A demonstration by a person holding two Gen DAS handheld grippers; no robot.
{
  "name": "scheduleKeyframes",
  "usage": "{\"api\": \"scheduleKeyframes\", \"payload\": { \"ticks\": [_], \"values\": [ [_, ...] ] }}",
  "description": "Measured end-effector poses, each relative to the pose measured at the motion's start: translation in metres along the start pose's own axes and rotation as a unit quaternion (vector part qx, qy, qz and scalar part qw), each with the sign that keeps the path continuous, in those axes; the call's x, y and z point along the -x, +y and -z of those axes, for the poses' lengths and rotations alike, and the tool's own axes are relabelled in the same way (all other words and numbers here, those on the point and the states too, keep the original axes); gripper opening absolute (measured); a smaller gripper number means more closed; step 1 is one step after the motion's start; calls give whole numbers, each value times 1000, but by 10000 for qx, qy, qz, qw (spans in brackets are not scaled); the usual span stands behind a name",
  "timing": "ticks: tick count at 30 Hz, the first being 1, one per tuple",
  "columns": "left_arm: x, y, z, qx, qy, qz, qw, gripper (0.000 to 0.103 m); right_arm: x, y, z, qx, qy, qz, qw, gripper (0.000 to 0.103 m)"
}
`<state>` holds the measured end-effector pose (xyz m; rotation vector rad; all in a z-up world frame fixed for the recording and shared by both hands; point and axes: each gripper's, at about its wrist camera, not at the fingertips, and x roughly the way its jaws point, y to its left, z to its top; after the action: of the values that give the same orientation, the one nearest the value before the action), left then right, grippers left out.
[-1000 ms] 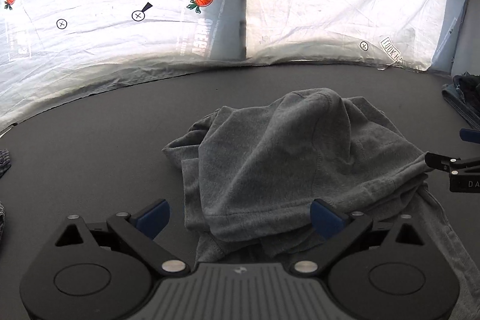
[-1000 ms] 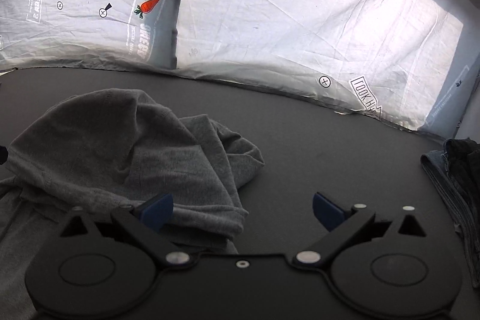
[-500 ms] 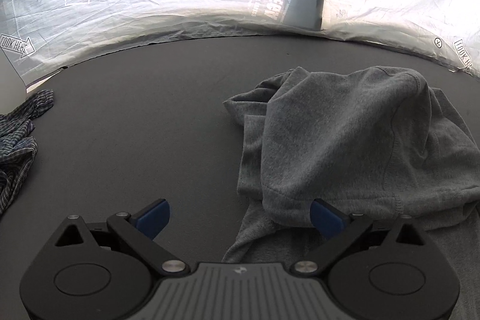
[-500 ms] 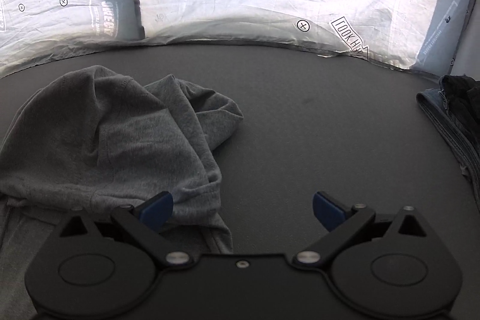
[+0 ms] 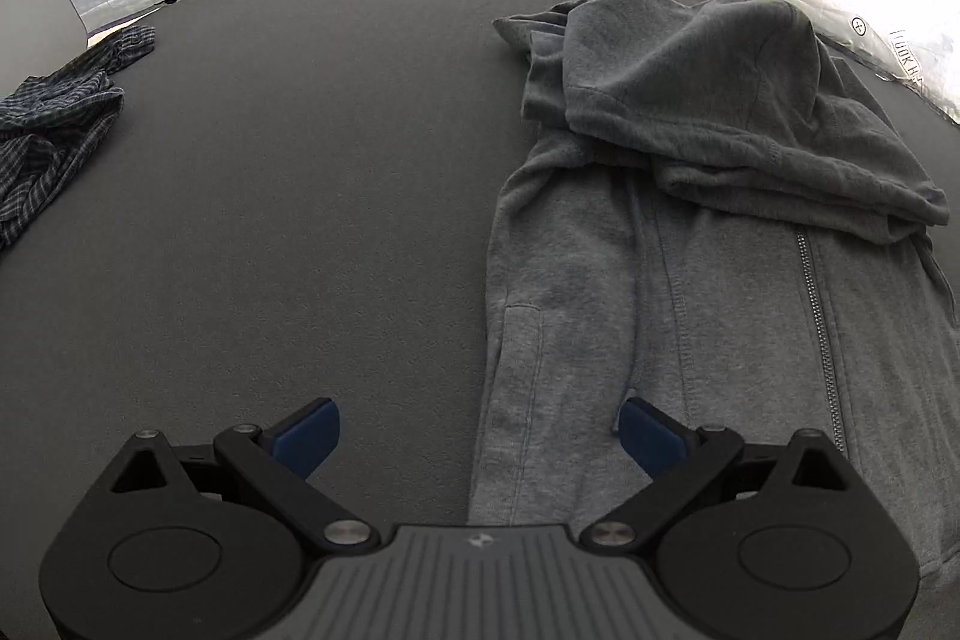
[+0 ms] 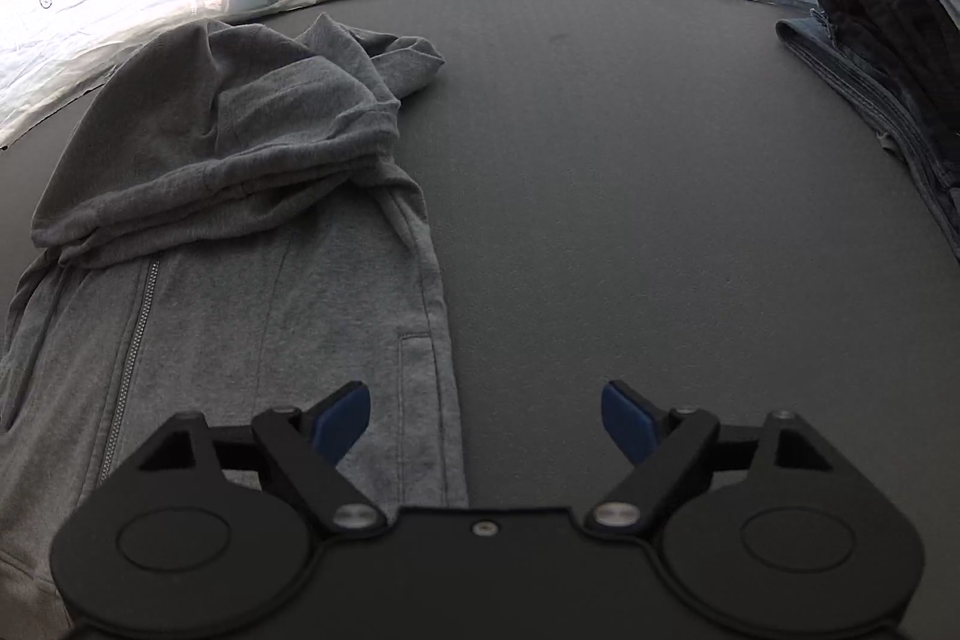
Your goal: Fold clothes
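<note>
A: Dark table [image 5: 300,196], white sheeting behind. Grey zip hoodie [image 5: 690,280] is laid flat, hood bunched on top.

B: Soft, floppy stuff; best pinched at side hems. Left claw [image 5: 477,436] is spread, empty; right claw [image 6: 486,418], just narrowed, is still apart, hem between.

— How does the black left gripper with blue pads [image 5: 477,433] stand?
— Tilted steeply downward, jaws spread wide, nothing pinched between its blue pads.
— And the black right gripper with blue pads [image 6: 486,421]?
— Also angled down; its jaws have just been closing a little, gripping nothing.
</note>
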<state>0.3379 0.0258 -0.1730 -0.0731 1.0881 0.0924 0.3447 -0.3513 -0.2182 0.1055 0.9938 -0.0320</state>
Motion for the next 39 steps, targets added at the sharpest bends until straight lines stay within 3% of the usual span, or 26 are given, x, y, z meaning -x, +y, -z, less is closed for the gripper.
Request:
{"api": "scheduleKeyframes", "payload": {
  "ticks": [3,8,15,17,26,27,28,29,30,32,35,37,39],
  "values": [
    [7,10,18,105,79,191,9997,96,10,-8,18,-71,95,-57,9999,76],
    [22,24,43,349,63,537,9979,83,25,-18,43,-133,194,-176,9996,69],
    [39,36,64,637,203,1185,9907,76,42,-31,68,-370,305,-564,9973,59],
    [40,35,69,610,281,1253,9898,66,46,-36,74,-552,328,-709,9954,56],
    [43,12,87,6,545,1259,9905,57,57,-50,101,-1233,636,-1379,9807,31],
    [43,11,87,-22,535,1221,9911,54,58,-51,103,-1287,667,-1436,9790,28],
    [43,11,88,-47,524,1178,9916,45,57,-52,105,-1327,688,-1481,9776,24],
    [44,12,88,-37,506,1085,9928,32,57,-52,107,-1368,708,-1525,9762,8],
    [44,14,88,-15,492,1009,9937,27,57,-53,110,-1412,723,-1571,9748,6],
    [43,23,85,249,527,1181,9913,11,57,-55,111,-1535,673,-1675,9715,5],
    [48,24,83,325,419,1207,9913,10,61,-59,109,-1710,611,-1887,9651,5],
    [59,18,81,204,186,1131,9932,10,65,-64,104,-1960,540,-2142,9554,5],
    [69,15,76,178,-2,1111,9936,10,70,-64,97,-1968,496,-2218,9537,5]
  ]
}}
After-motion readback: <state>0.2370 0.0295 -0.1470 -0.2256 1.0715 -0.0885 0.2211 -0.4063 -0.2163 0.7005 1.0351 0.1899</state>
